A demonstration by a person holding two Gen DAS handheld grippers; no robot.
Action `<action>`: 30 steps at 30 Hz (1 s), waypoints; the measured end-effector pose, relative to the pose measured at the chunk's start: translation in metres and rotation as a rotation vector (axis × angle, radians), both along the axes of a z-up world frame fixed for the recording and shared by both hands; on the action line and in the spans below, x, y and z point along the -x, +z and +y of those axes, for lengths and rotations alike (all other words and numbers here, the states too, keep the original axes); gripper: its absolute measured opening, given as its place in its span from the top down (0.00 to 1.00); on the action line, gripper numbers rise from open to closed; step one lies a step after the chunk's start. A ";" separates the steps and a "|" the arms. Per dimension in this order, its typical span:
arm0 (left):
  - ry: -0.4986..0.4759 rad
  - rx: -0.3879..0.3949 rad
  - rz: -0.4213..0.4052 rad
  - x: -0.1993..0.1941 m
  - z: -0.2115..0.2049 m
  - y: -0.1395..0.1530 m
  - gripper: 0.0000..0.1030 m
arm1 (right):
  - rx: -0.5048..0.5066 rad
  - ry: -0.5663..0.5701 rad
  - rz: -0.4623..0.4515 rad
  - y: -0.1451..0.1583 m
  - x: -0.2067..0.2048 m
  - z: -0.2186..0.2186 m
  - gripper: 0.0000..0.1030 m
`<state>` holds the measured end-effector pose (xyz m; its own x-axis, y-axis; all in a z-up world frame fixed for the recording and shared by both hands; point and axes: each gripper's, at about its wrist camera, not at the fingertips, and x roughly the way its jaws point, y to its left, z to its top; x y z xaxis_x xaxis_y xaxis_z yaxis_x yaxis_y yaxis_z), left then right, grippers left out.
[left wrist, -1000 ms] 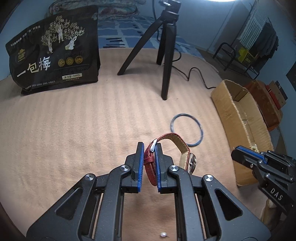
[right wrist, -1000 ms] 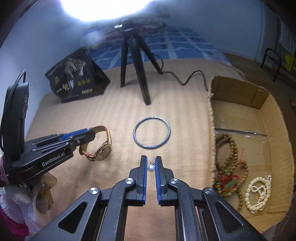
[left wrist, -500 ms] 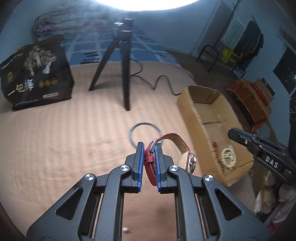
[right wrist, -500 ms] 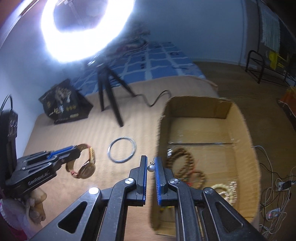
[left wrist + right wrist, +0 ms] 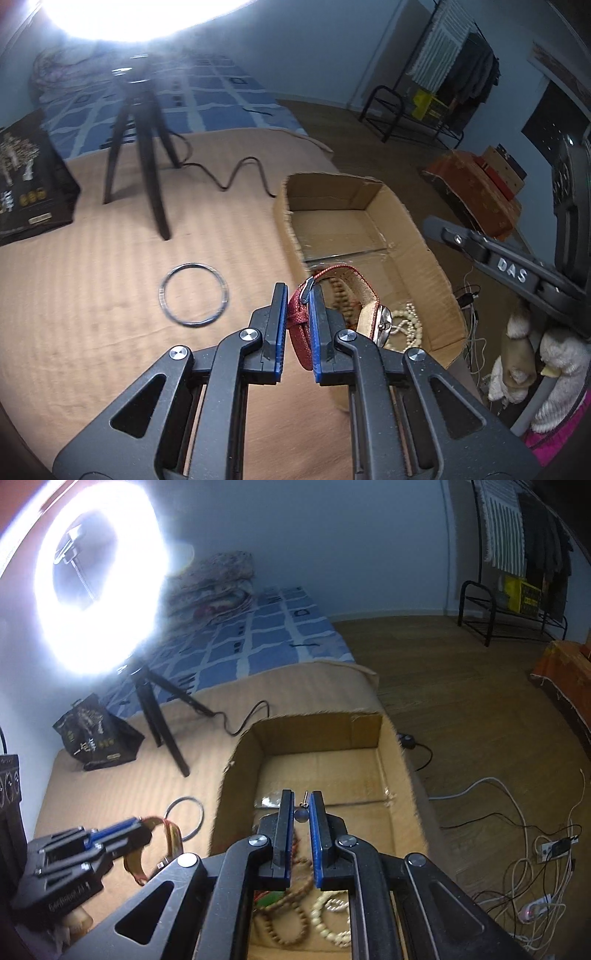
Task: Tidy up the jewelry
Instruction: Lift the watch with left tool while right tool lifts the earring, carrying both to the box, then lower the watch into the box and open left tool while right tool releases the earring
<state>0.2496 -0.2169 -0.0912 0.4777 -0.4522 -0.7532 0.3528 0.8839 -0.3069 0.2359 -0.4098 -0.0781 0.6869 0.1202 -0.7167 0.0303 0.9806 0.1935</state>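
Note:
My left gripper [image 5: 298, 295] is shut on the red strap of a wristwatch [image 5: 369, 310] and holds it above the near left rim of an open cardboard box [image 5: 417, 236]. My right gripper [image 5: 302, 805] is shut on a pearl earring [image 5: 301, 814] and hovers over the inside of the box [image 5: 373, 768]. Wooden bead bracelets [image 5: 288, 919] and a white bead bracelet [image 5: 328, 923] lie in the box. A dark bangle [image 5: 194, 294] lies on the tan blanket left of the box; it also shows in the right wrist view [image 5: 188, 816].
A black tripod [image 5: 147, 162] with a lit ring light [image 5: 96, 576] and its cable stands on the blanket behind the bangle. A black printed bag [image 5: 26, 184] stands at far left. Cables and a power strip [image 5: 554, 849] lie on the wood floor right of the box.
Both grippers have risen and moved right, from over the blanket to the box. The right one now hangs over the box's inside with the earring; the left one carries the watch to the box's rim.

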 end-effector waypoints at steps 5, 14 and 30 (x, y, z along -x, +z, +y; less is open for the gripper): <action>-0.025 -0.017 -0.009 -0.002 -0.020 -0.005 0.91 | 0.019 0.000 -0.001 -0.008 -0.013 -0.006 0.94; -0.043 -0.018 -0.007 -0.006 -0.043 -0.017 0.91 | 0.026 0.000 0.012 -0.025 -0.027 -0.013 0.94; -0.071 -0.040 -0.029 -0.001 -0.062 -0.023 0.89 | 0.015 -0.002 0.018 -0.036 -0.030 -0.019 0.77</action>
